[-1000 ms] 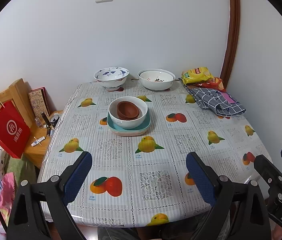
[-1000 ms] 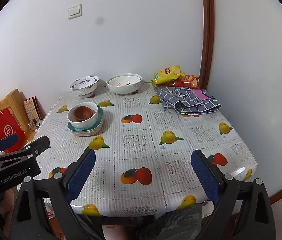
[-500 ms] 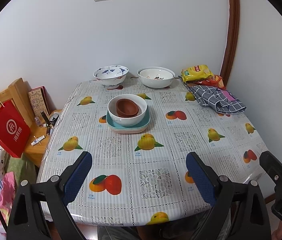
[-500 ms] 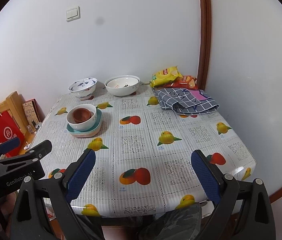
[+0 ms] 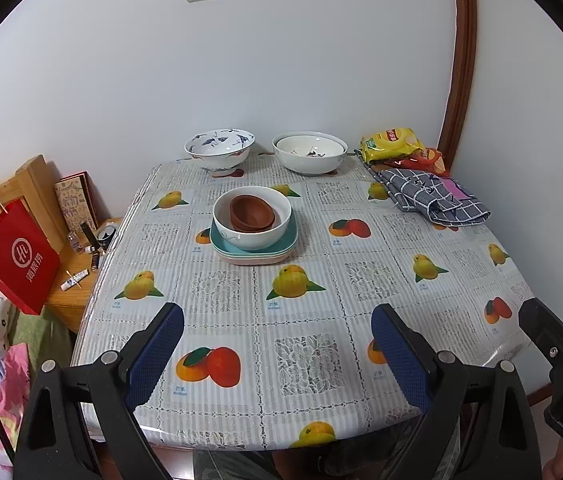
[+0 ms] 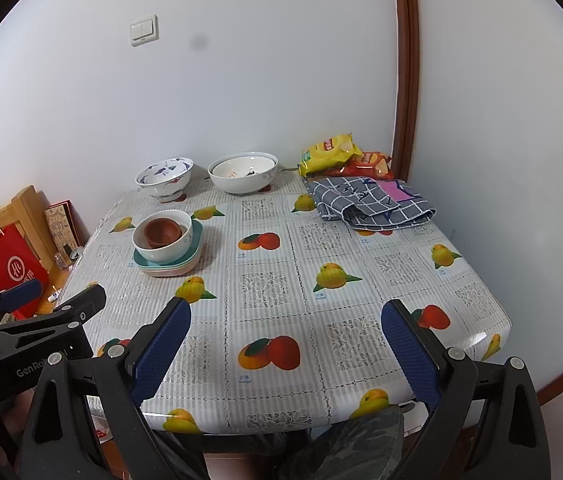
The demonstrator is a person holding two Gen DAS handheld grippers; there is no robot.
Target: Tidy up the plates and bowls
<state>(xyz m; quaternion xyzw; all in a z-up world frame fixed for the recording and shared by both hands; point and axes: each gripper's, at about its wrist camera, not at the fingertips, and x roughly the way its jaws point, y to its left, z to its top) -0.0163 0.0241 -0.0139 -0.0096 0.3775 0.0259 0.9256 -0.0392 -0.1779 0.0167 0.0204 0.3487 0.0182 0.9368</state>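
Both grippers have drawn back from the table since a second ago, so more of its near edge shows and the dishes sit farther off. Left wrist view: left gripper (image 5: 277, 344), tongs wide, holding nothing, over the near edge of the table (image 5: 401, 280); stack of plates (image 5: 255, 250), teal on top, mid-table, bearing a white bowl (image 5: 252, 220) with a brown bowl (image 5: 251, 213) nested inside; patterned bowl (image 5: 219, 151) and large white bowl (image 5: 309, 153) side by side at the far edge; snack bags (image 5: 395, 148) and checked cloth (image 5: 433, 200) at far right; red bag (image 5: 15, 256) off the left side. Right wrist view: right gripper (image 6: 287, 342), tongs wide, empty, over the near edge; same stack at left of centre; left gripper at lower left.
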